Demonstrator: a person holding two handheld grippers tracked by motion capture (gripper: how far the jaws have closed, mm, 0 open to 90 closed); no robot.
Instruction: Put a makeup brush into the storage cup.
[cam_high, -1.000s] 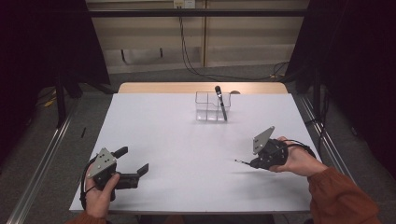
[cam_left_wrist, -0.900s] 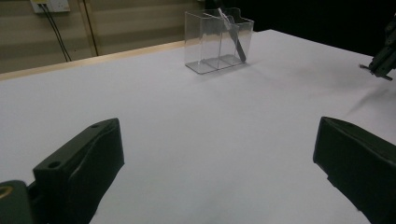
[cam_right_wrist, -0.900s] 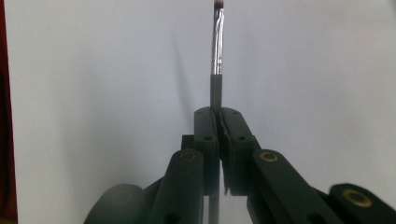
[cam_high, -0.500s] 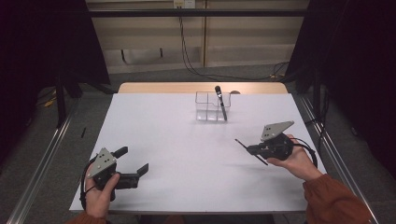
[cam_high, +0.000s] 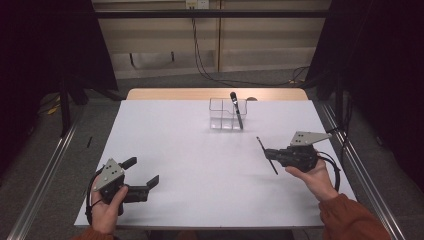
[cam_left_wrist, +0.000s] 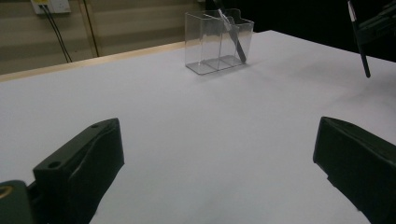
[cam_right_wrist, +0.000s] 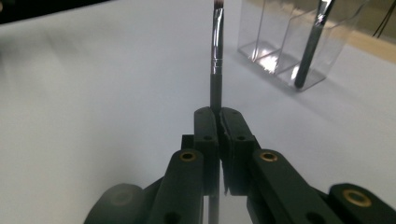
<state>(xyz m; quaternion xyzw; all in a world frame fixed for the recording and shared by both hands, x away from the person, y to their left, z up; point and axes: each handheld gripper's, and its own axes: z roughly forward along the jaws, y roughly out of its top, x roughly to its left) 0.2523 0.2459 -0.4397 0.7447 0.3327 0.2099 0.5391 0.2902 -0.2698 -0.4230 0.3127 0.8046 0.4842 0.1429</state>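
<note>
- Left claw (cam_high: 142, 176): released, empty, resting on the surface (cam_high: 190, 150).
- Clear holder (cam_high: 227, 114): one brush (cam_high: 236, 110) already in.
- Right claw (cam_high: 270, 154): clenched on second brush (cam_high: 266, 155), lifted; holder ahead, insertion pending.

A compartmented holder (cam_high: 227, 114) stands at the far middle of the worktop (cam_high: 200, 150), with a brush (cam_high: 236, 110) leaning in its right compartment. Near and to the right of it, the right gripper (cam_high: 270, 154) hangs above the worktop with a second brush (cam_high: 266, 155) between its jaws, crossing them. The left gripper (cam_high: 142, 172) sits at the near left corner, well apart from the holder and from the other gripper.
</note>
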